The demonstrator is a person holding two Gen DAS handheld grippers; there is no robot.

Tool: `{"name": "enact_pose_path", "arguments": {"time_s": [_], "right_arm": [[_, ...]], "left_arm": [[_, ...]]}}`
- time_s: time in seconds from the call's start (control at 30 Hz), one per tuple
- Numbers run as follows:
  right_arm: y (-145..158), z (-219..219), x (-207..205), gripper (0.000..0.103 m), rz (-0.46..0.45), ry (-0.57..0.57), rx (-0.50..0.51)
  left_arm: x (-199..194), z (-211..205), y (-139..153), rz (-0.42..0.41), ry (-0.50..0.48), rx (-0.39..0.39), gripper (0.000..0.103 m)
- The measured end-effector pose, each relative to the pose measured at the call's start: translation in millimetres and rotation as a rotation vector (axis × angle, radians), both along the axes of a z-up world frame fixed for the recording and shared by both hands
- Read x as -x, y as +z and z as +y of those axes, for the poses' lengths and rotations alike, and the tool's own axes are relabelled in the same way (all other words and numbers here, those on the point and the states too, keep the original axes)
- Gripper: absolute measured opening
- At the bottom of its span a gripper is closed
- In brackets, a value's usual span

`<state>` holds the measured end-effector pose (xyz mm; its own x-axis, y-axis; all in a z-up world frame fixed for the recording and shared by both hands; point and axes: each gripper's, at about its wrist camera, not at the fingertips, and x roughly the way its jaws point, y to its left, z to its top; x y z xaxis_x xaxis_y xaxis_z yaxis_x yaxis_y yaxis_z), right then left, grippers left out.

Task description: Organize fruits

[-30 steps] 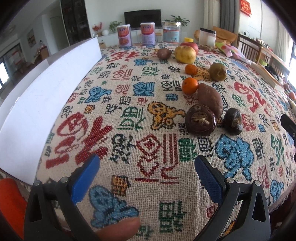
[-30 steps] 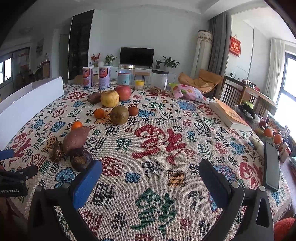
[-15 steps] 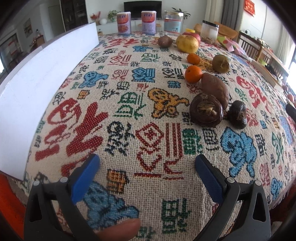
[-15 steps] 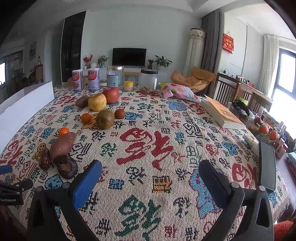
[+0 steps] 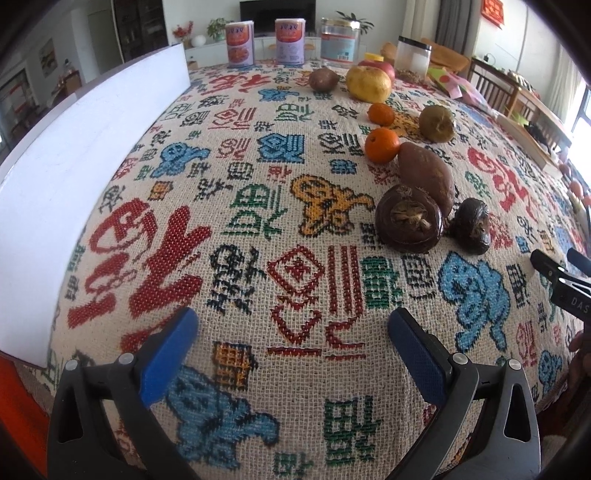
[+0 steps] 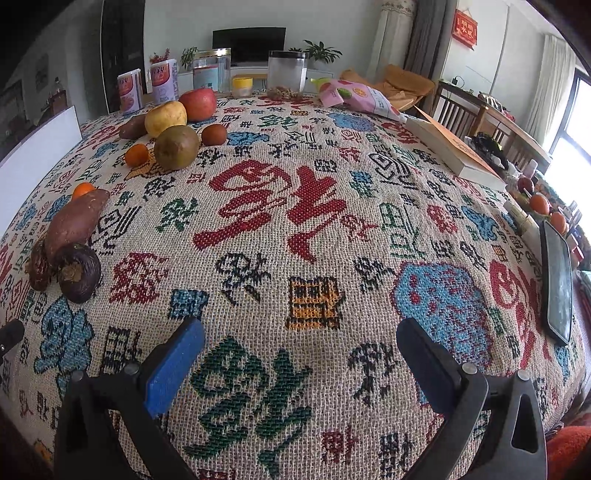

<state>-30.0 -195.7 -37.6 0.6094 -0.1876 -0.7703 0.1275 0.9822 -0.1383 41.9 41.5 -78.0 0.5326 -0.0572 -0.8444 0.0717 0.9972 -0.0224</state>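
Observation:
A row of fruit lies on the patterned tablecloth (image 5: 258, 206). From near to far I see a dark round fruit (image 5: 408, 219), a smaller dark one (image 5: 472, 230), a sweet potato (image 5: 424, 177), two oranges (image 5: 382, 145), a green-brown fruit (image 5: 436, 123), a yellow fruit (image 5: 368, 84) and a red apple (image 6: 197, 104). My left gripper (image 5: 291, 354) is open and empty, low over the cloth, with the dark fruit ahead to its right. My right gripper (image 6: 299, 365) is also open and empty. The dark round fruit (image 6: 77, 271) and sweet potato (image 6: 75, 219) lie far to its left.
A white board (image 5: 74, 147) stands along the left edge. Cans and jars (image 5: 284, 35) line the far end. A snack bag (image 6: 354, 96), a book (image 6: 454, 147) and a phone (image 6: 557, 284) lie on the right side. The other gripper's tip (image 5: 554, 273) shows at the right.
Both grippers have moved forward and lower over the cloth, so the fruit looks nearer. In the right wrist view the fruit has slid to the left. Both stay open.

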Motion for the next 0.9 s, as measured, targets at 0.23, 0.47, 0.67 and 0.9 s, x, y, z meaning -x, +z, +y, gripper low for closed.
{"name": "enact_pose_path", "arguments": {"time_s": [0.23,0.47,0.67,0.9], "right_arm": [[-3,-7,-1,0.103,0.007,-0.024,-0.084],[-4,-7,-1,0.103,0.004,-0.028,-0.095],[-4,-7,-1,0.103,0.003,-0.029,-0.094],[-4,-7,0,0.103,0.003,-0.029,-0.094]], "left_arm": [[-32,-21,16,-0.044,-0.215,0.138,0.101],[-44,-48,6,-0.053,-0.308,0.031,0.079],[-43,-42,11,-0.08,-0.294,0.028,0.045],[-44,8,16,-0.073,-0.149,0.048,0.045]]}}
